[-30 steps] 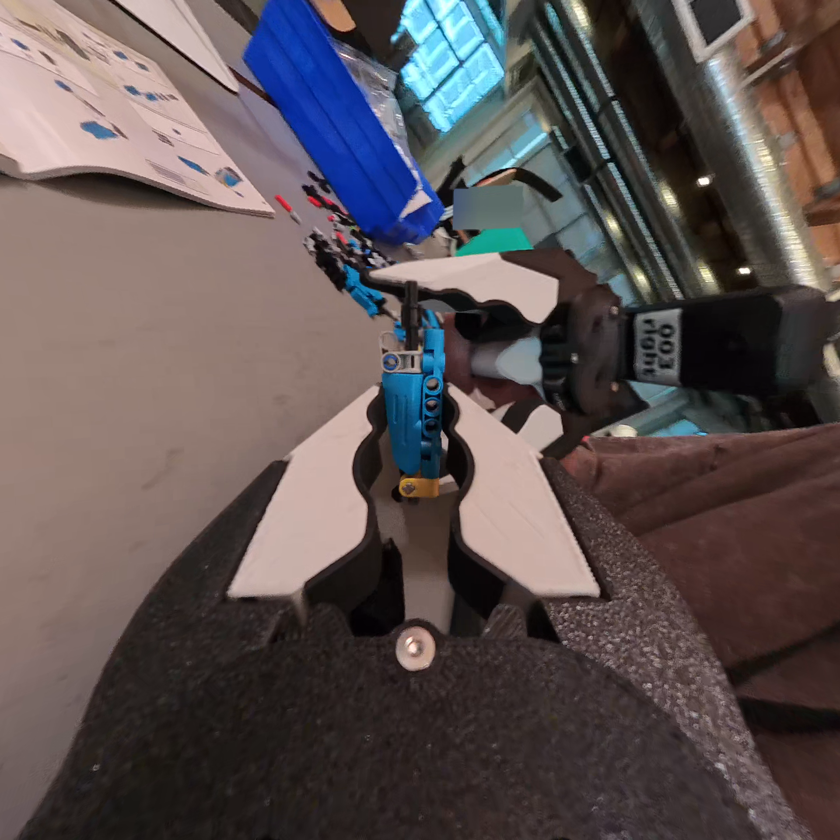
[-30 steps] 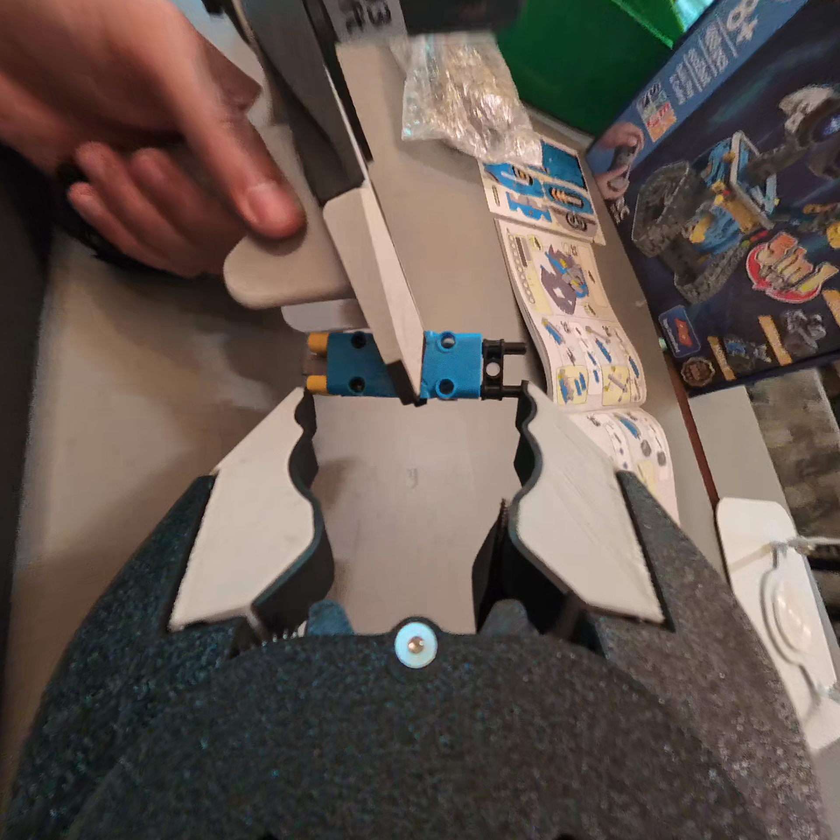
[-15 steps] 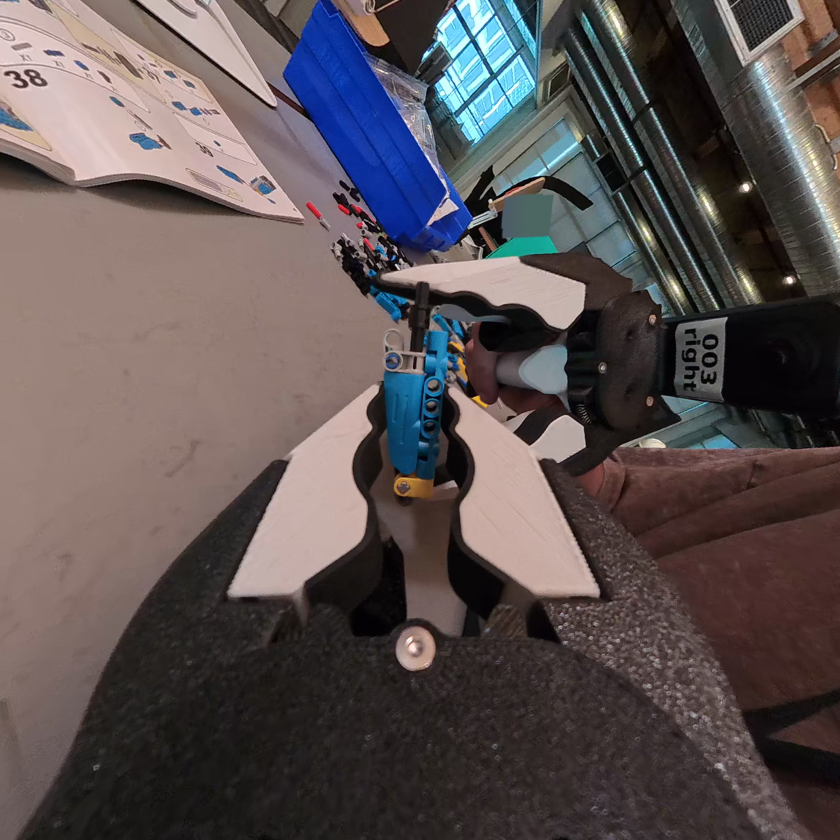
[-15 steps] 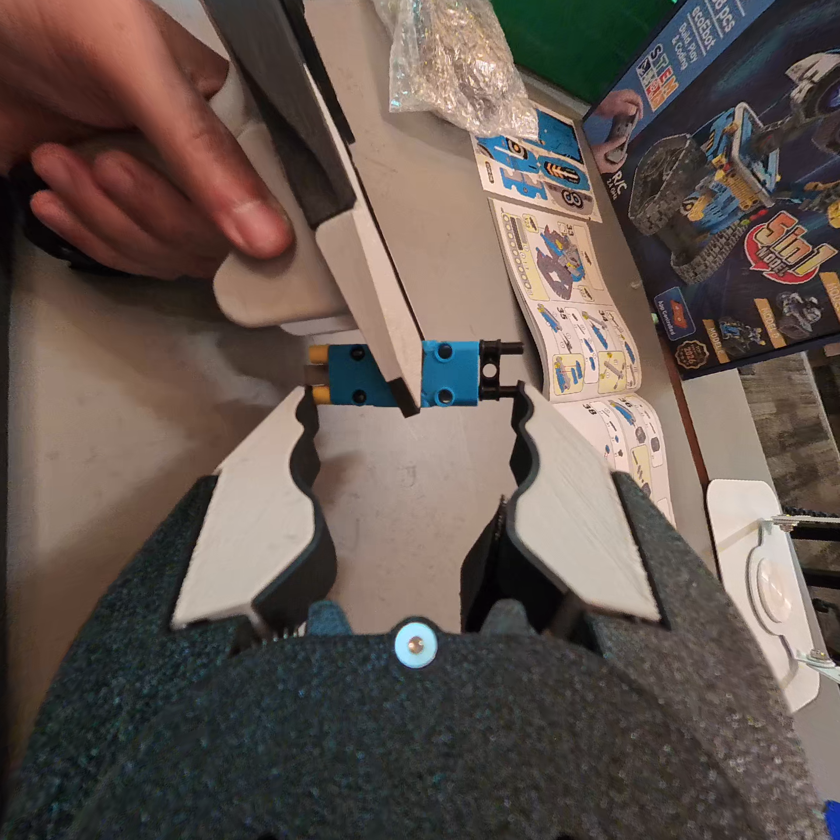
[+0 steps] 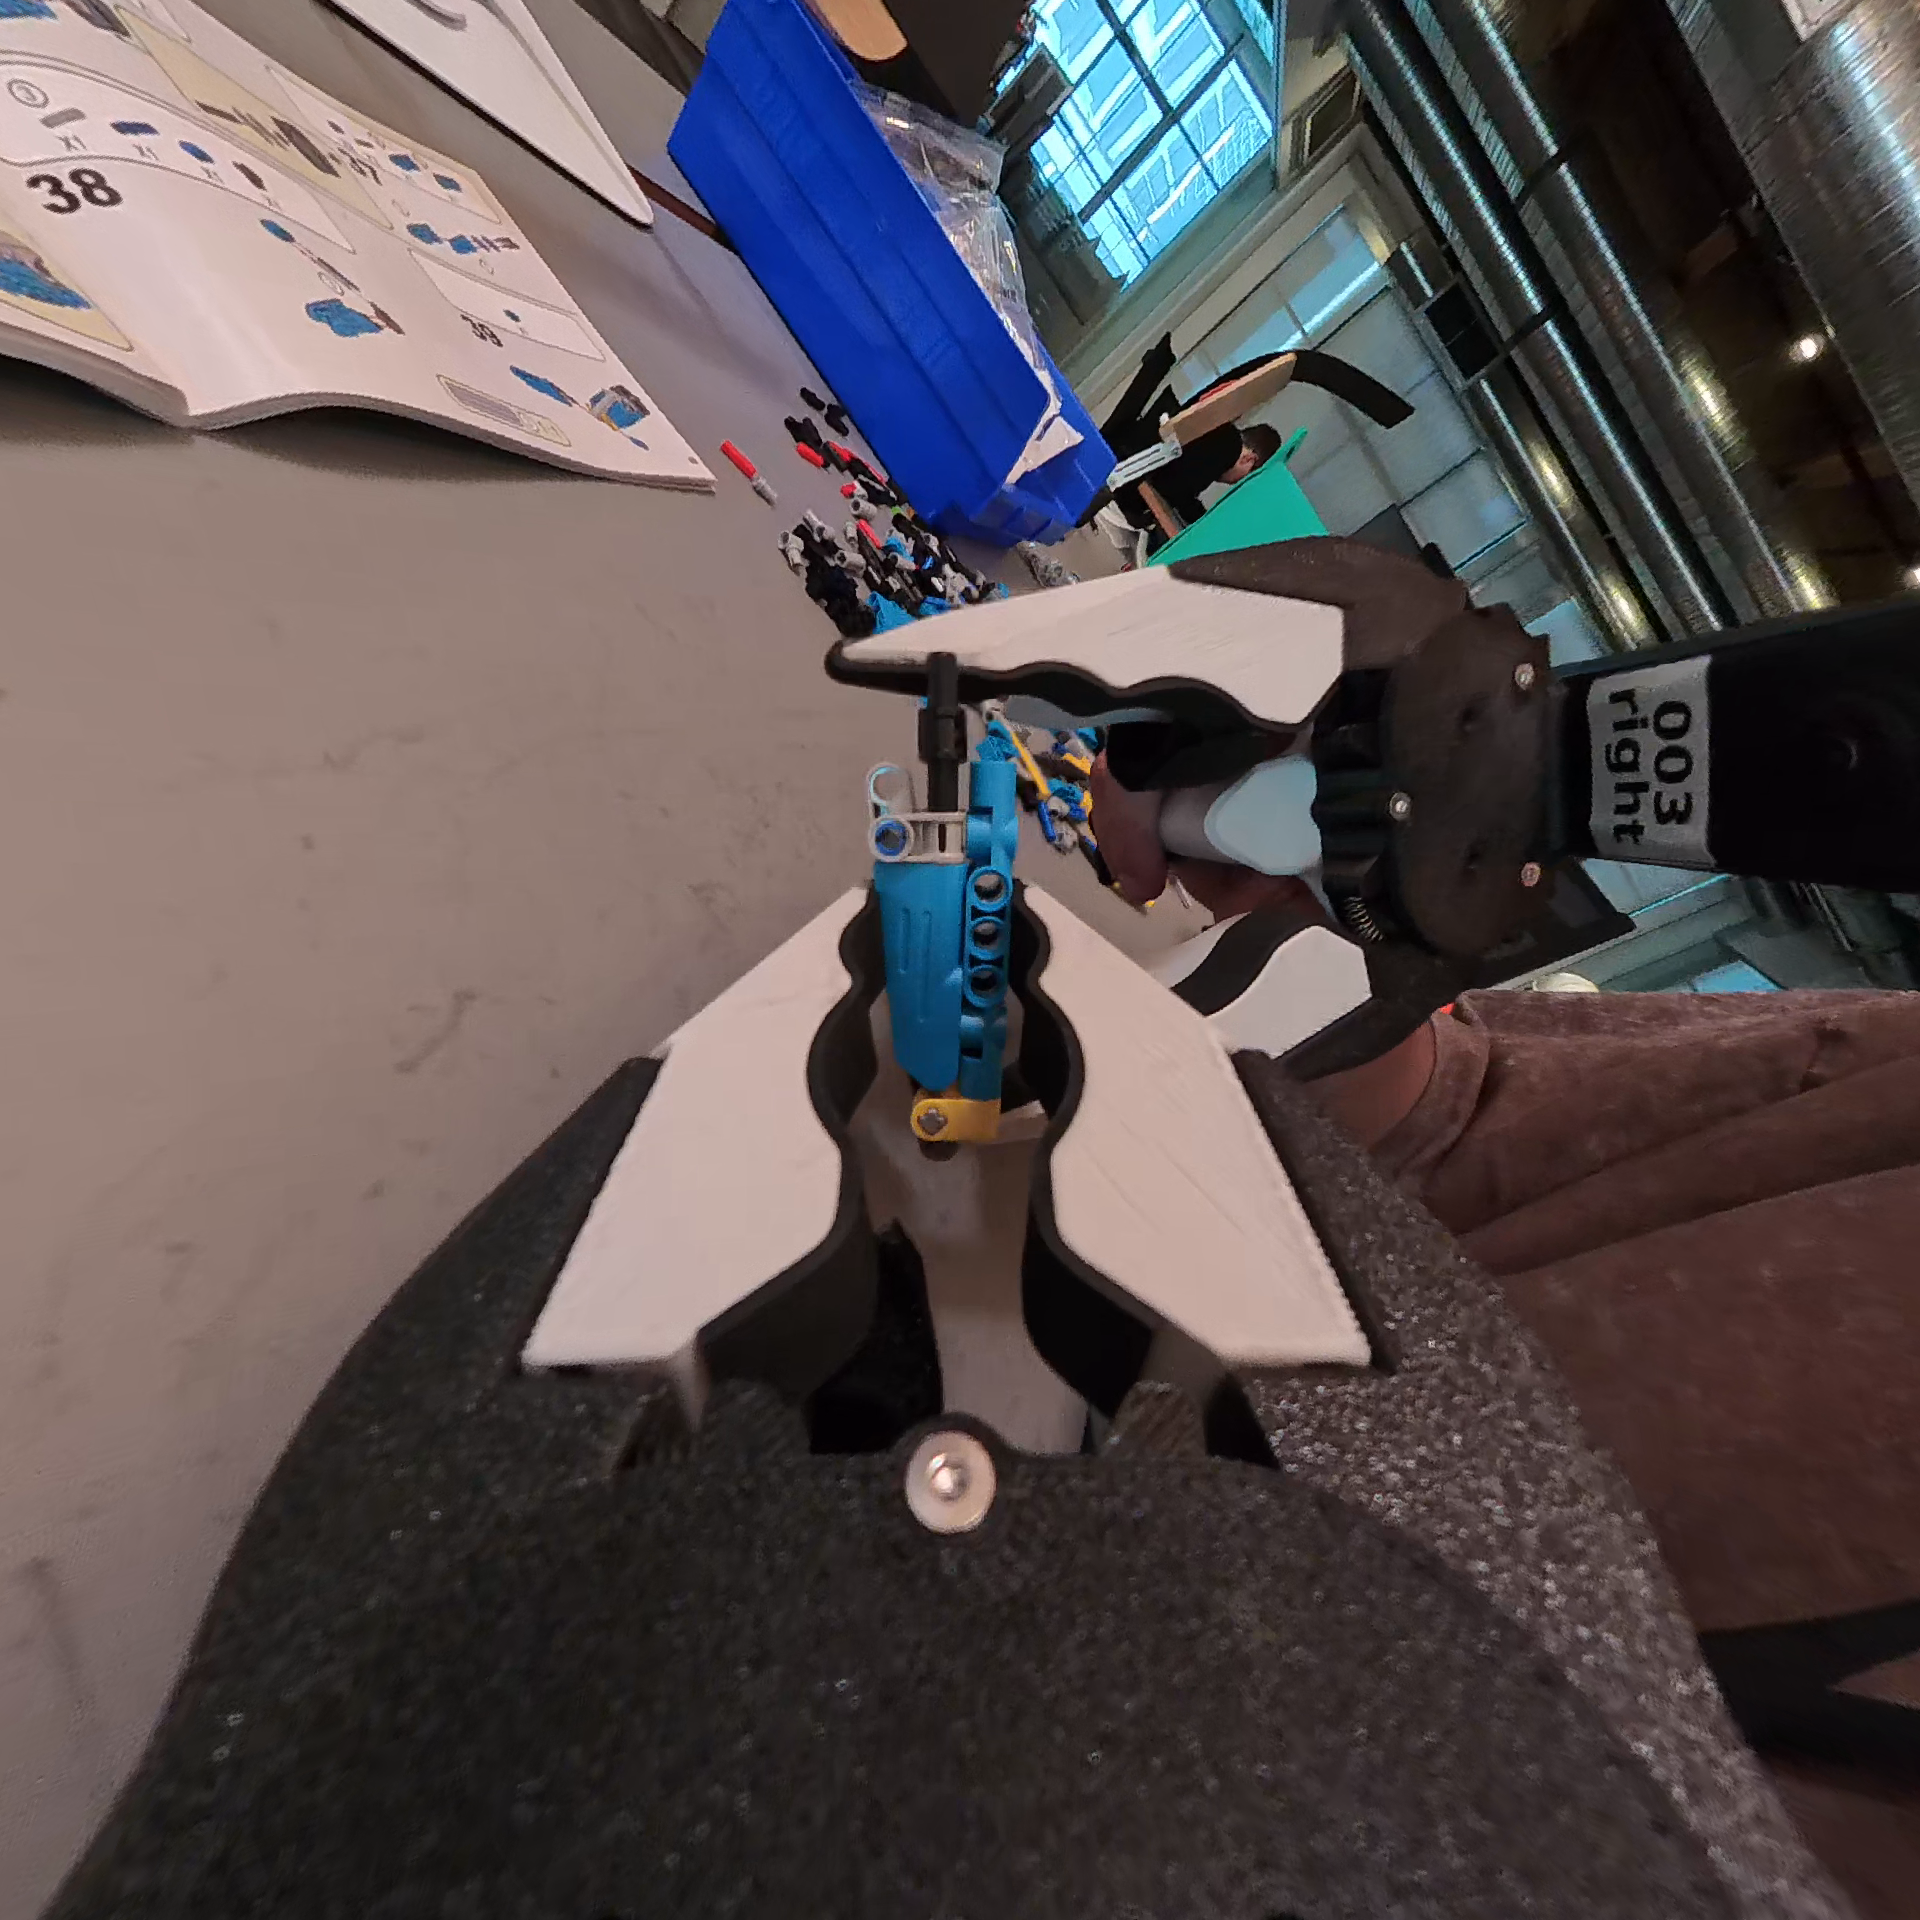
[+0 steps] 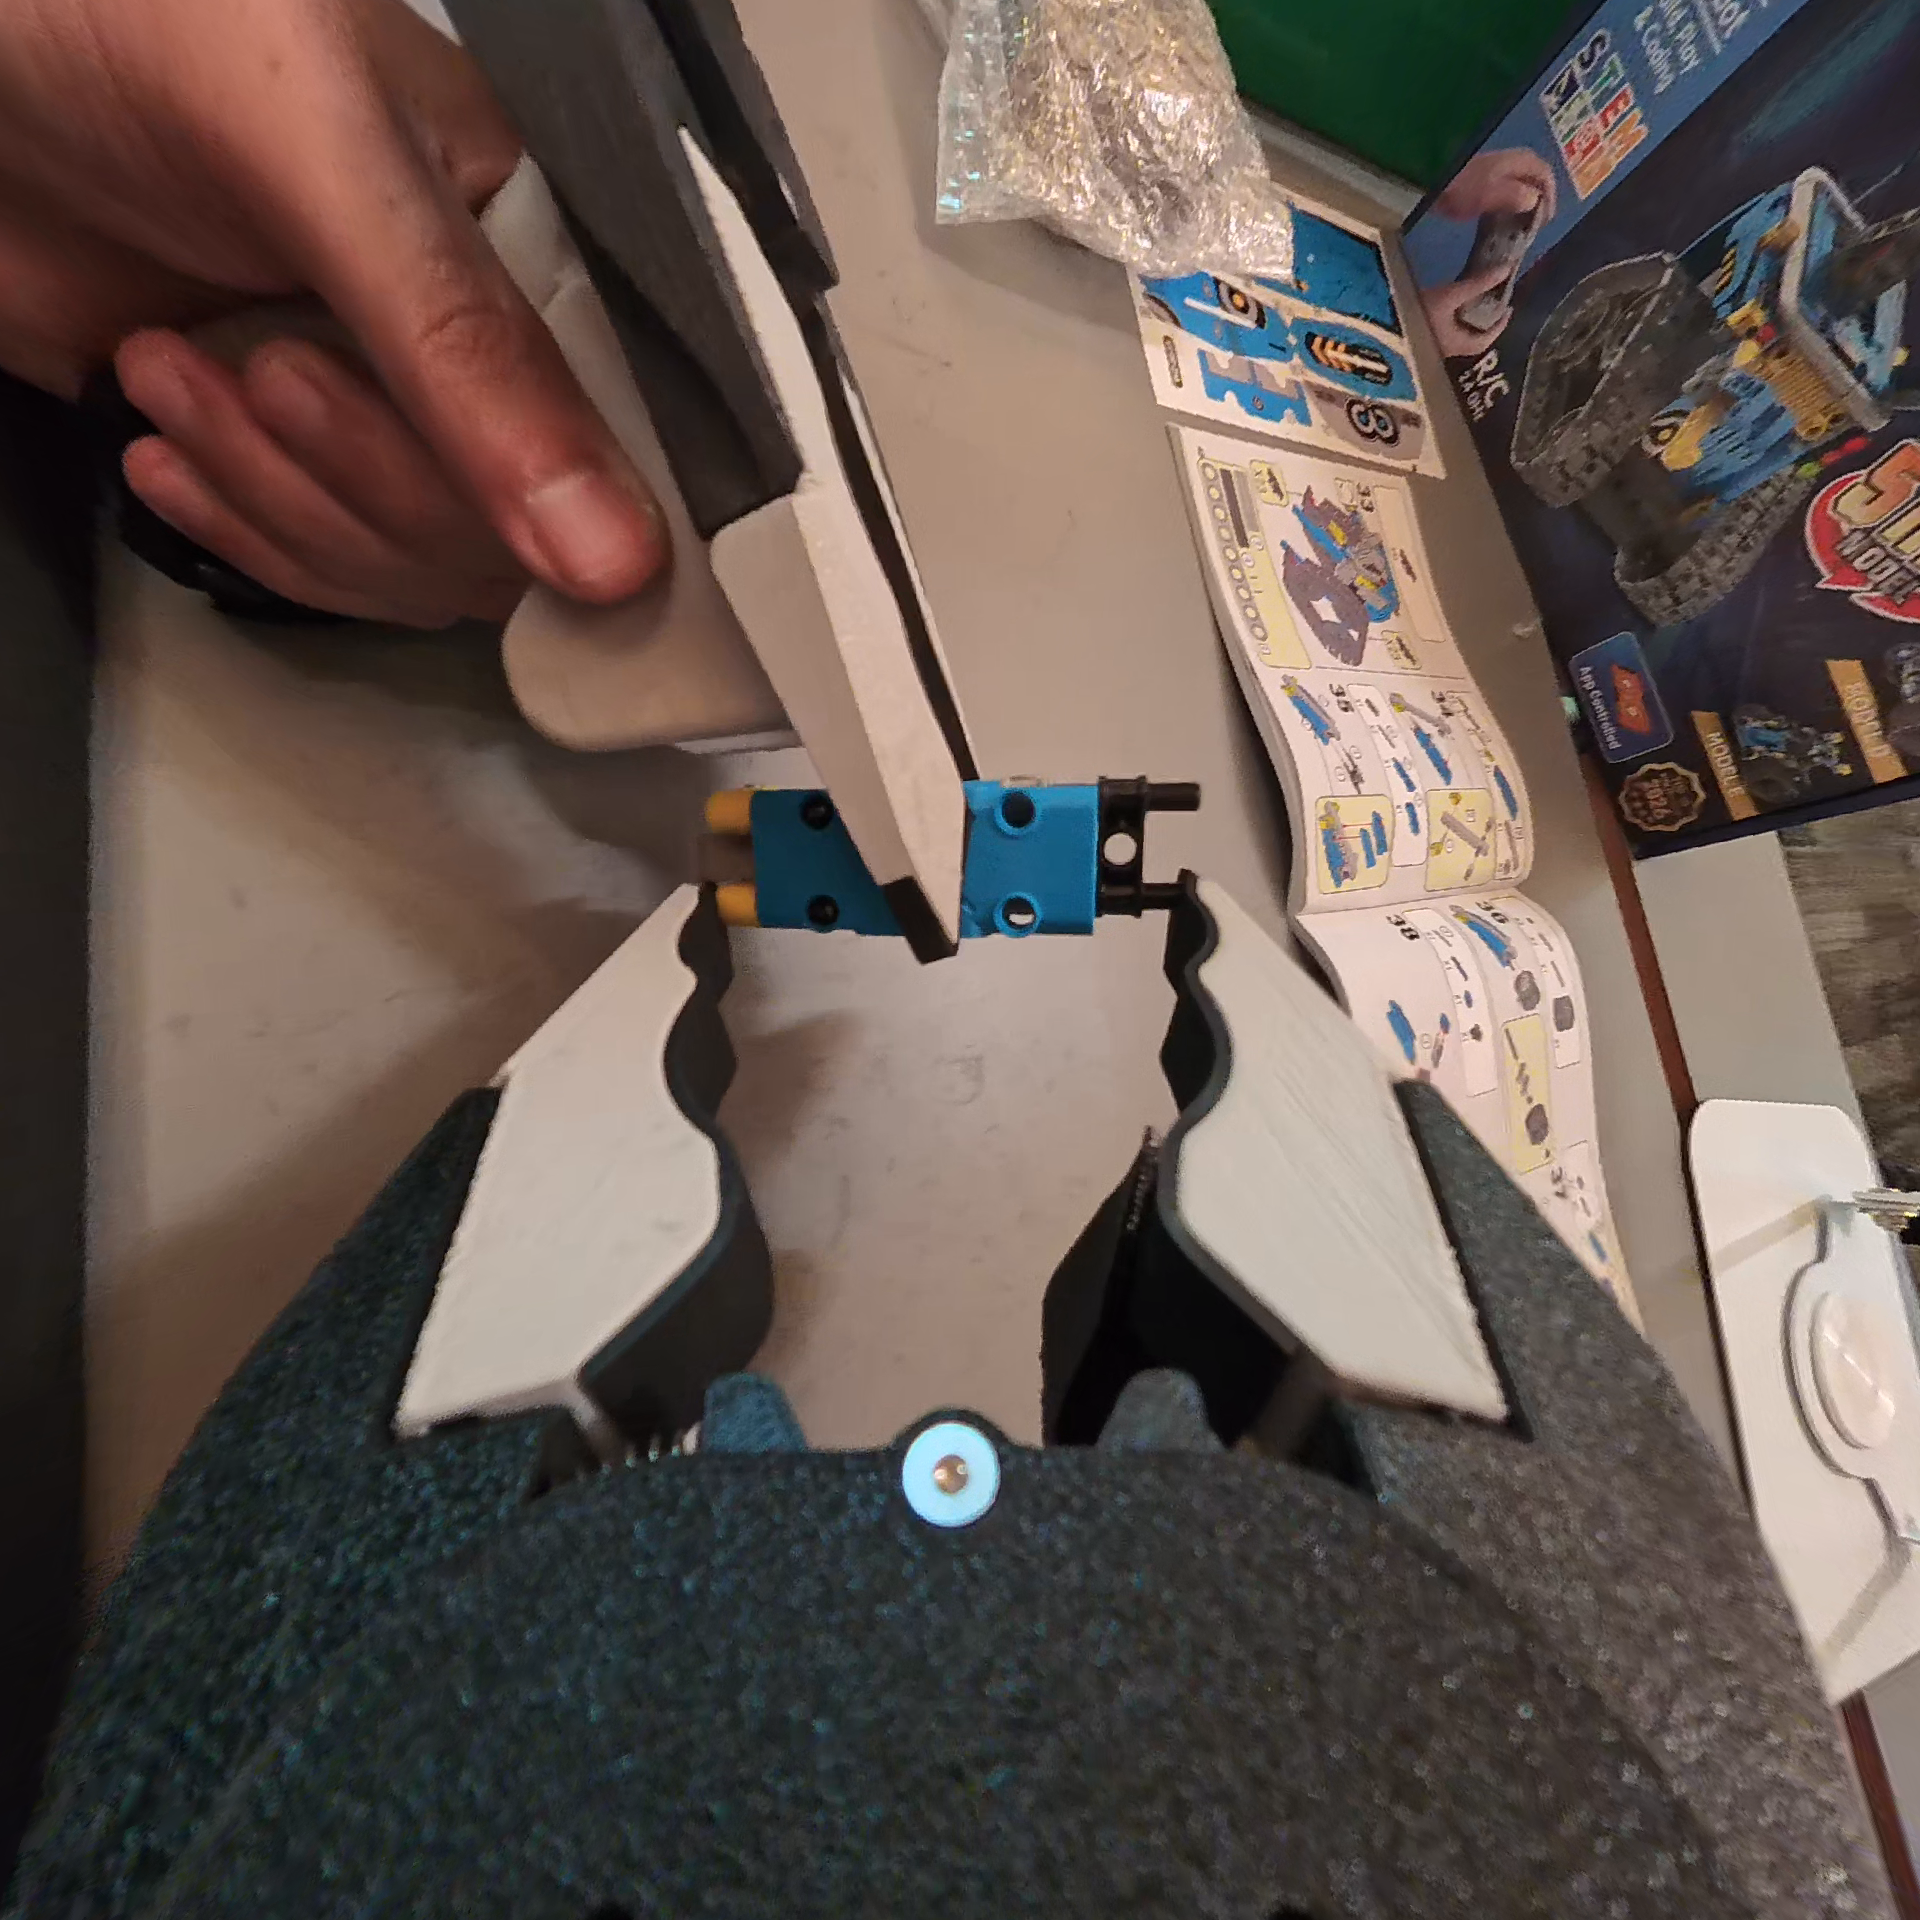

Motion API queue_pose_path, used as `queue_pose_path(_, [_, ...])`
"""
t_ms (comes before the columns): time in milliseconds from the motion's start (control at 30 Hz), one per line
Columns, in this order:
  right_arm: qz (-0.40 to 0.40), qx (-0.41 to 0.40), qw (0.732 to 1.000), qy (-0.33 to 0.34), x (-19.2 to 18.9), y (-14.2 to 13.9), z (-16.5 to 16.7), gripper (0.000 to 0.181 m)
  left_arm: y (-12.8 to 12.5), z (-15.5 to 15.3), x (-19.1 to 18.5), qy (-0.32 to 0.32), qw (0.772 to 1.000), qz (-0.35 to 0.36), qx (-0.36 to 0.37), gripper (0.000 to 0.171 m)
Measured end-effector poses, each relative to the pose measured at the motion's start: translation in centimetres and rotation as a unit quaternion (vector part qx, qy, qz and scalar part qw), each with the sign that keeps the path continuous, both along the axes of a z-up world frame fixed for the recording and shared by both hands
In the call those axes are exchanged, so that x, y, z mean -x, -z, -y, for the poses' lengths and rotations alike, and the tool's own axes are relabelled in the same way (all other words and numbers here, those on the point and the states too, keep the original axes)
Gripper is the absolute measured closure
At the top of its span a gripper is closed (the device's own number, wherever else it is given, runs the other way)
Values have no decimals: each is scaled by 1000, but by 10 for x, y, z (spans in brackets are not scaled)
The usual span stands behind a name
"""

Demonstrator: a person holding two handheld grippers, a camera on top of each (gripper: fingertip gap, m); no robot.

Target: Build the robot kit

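My left gripper [image 5: 940, 904] is shut on a blue brick assembly [image 5: 935, 966] with a yellow piece at its near end and a black pin [image 5: 940, 717] at its far end, held above the grey table [image 5: 312, 831]. In the right wrist view my right gripper [image 6: 935, 899] is open and straddles the assembly [image 6: 1029, 857] lengthwise. Its right fingertip [image 6: 1184, 904] touches the black pin [image 6: 1127, 852]; its left fingertip is beside the yellow end. A hand [image 6: 312, 312] holds the left gripper, whose finger [image 6: 842, 665] crosses the assembly.
An open instruction booklet [image 5: 312, 312] [image 6: 1382, 727] lies on the table. A blue bin [image 5: 883, 270] and a pile of small loose parts [image 5: 883, 571] lie beyond. A sticker sheet [image 6: 1278, 343], plastic bag [image 6: 1101, 114], printed box [image 6: 1714, 364] and white tray [image 6: 1808, 1403] lie at the right. The grippers are tip to tip, or close to it.
Both grippers have shifted slightly together over the table. The left grip on the assembly and the right fingertip's contact with the black pin are unchanged.
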State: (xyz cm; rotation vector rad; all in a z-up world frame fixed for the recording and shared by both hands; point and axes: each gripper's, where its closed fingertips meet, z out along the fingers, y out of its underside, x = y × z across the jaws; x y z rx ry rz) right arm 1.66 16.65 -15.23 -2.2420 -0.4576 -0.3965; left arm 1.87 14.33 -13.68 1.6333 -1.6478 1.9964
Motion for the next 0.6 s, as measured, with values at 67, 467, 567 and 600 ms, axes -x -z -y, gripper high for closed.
queue_pose_path(67, [-11,3,1000,0,1,2,1,96,1,1,1,4,1000,-2,-4,152])
queue_pose_path(467, [-36,0,999,-3,4,7,2,98,5,3,1,-1,1000,1,-32,152])
queue_pose_path(567, [-34,-19,999,5,0,5,-1,97,4,0,-3,-13,999,2,-29,151])
queue_pose_path(600, [-21,-18,1000,2,-2,5,-1,96,4,0,-5,-16,999,2,-30,151])
